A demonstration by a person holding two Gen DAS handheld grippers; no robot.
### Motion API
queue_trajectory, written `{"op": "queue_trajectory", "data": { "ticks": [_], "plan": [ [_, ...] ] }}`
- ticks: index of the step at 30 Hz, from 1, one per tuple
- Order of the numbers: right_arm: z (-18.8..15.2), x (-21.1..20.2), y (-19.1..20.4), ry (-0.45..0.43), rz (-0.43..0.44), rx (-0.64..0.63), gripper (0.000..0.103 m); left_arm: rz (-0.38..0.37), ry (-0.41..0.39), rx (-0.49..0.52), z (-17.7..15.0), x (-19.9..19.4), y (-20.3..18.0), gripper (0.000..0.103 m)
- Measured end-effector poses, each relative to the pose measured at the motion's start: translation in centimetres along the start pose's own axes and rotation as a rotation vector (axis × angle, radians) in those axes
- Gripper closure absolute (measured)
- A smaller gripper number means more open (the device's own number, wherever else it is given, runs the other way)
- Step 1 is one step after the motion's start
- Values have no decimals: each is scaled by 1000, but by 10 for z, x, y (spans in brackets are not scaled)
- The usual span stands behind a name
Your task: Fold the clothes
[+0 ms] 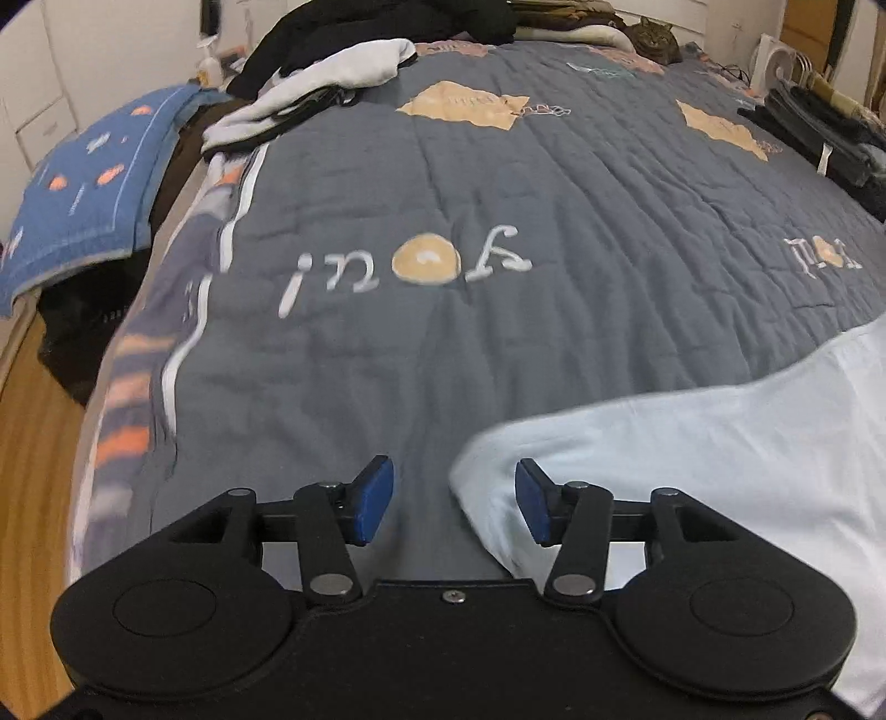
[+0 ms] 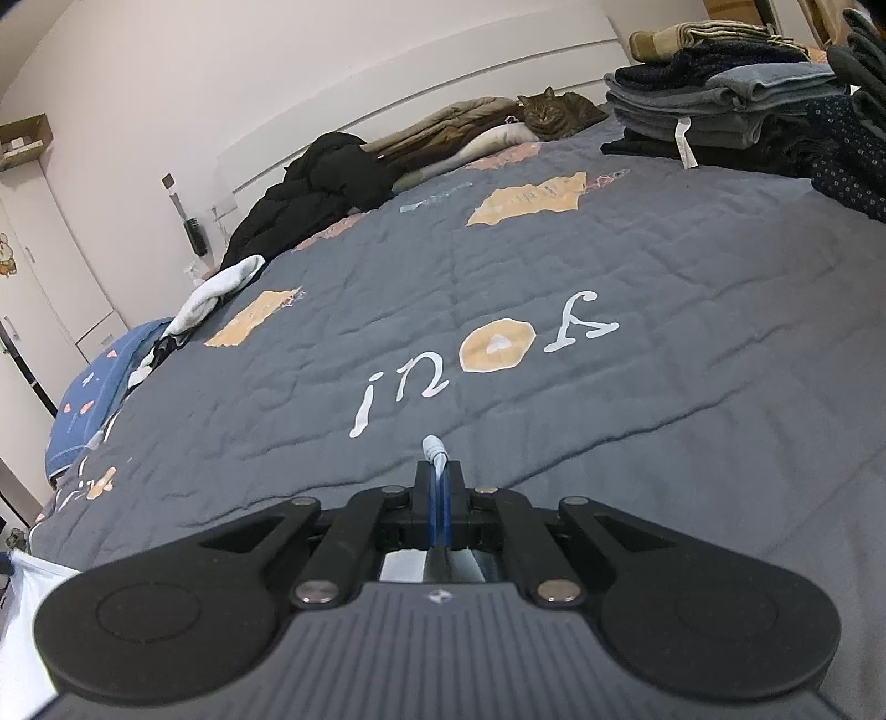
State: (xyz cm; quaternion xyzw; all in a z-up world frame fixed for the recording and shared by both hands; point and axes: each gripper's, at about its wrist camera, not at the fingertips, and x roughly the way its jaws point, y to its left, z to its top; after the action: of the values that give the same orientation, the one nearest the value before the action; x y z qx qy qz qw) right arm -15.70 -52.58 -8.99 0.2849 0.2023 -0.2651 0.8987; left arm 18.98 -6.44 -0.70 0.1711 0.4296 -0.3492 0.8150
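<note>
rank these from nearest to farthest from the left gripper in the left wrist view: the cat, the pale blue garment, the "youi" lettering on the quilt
From the left gripper:
1. pale blue garment, beside its right finger, low right
2. "youi" lettering, mid-quilt, ahead
3. cat, far end of the bed, top right

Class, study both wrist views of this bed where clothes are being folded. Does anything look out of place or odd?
Yes: a tabby cat lies at the head of the bed, near the folded stack and the unfolded dark heap. Otherwise things look orderly: the right gripper pinches the pale blue garment and the left gripper is open.
</note>
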Motion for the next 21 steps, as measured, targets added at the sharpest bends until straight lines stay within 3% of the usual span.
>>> {"op": "queue_trajectory", "data": {
  "ticks": [2, 7, 9, 11, 13, 17, 21],
  "plan": [
    [1, -1, 0, -2, 5, 8, 100, -69, -3, -22, -20, -12, -5, 54],
    [6, -6, 5, 0, 18, 5, 96, -154, 58, -23, -89, -35, -26, 54],
    [10, -10, 8, 12, 22, 2, 88, -197, 80, -55, -110, -45, -25, 54],
    [16, -16, 12, 29, 16, -5, 65, -221, 87, -73, -126, -56, -23, 54],
    [21, -25, 17, 47, 5, -21, 57, -235, 69, -99, -138, -68, -20, 55],
    [19, -54, 33, 73, 46, -75, 55, -294, 32, -156, -159, -82, -12, 66],
    [4, -85, 56, 86, 104, -132, 53, -345, 12, -194, -176, -81, -17, 66]
  ]
}}
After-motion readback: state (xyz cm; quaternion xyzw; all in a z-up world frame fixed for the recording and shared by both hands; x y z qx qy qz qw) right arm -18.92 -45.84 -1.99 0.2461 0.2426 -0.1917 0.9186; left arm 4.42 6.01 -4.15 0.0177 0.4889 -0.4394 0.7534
